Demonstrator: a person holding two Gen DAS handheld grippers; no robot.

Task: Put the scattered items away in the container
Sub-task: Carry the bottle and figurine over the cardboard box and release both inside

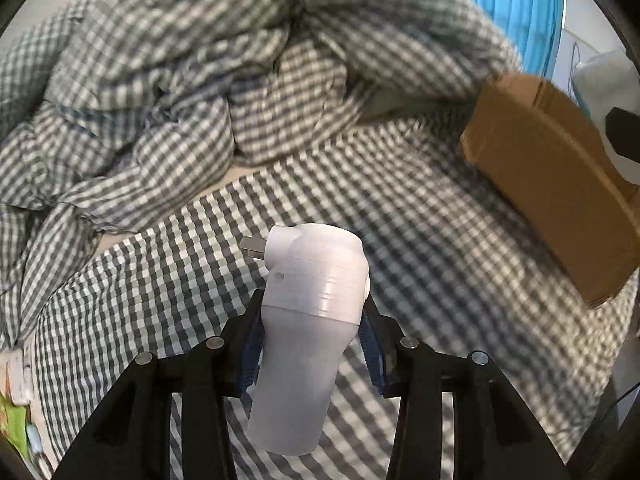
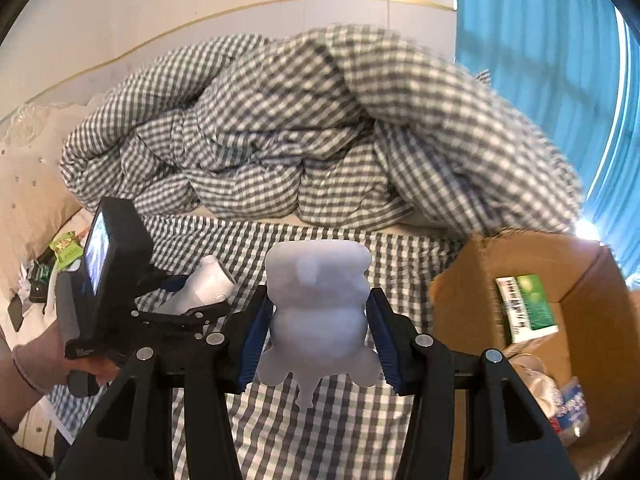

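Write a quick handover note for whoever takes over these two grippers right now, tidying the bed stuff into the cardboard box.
Left gripper: shut on a white plug-in device with metal prongs, held above the checked sheet.
Right gripper: shut on a white bear-shaped figure.
Cardboard box: open, on the bed to the right; a green and white carton and other items already inside.
Left to do: drop both held items in the box, then collect the clutter at the bed's left edge.
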